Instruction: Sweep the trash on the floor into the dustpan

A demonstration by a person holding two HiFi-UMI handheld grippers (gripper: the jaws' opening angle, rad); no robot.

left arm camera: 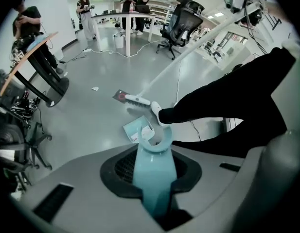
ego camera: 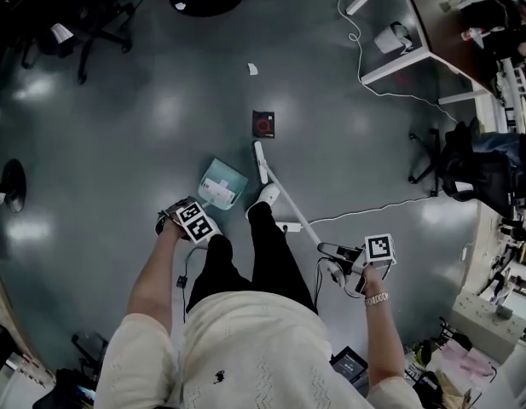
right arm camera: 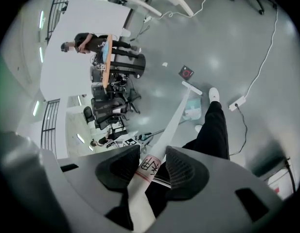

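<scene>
A teal dustpan (ego camera: 222, 183) rests on the grey floor just ahead of my feet. My left gripper (ego camera: 194, 221) is shut on its teal handle (left arm camera: 153, 171). My right gripper (ego camera: 365, 258) is shut on the white broom handle (right arm camera: 149, 174). The broom's shaft slants forward to the broom head (ego camera: 261, 162), which stands on the floor right of the dustpan (right arm camera: 193, 107). A black and red packet (ego camera: 263, 123) lies just beyond the broom head (left arm camera: 136, 100). A small white scrap (ego camera: 252, 69) lies farther out on the floor.
A white power strip (ego camera: 287, 226) and its cable (ego camera: 373, 207) lie by my right foot. White desks (ego camera: 390, 24) stand at the far right, office chairs (ego camera: 459, 164) right and far left. People stand round a table (left arm camera: 123, 16) in the distance.
</scene>
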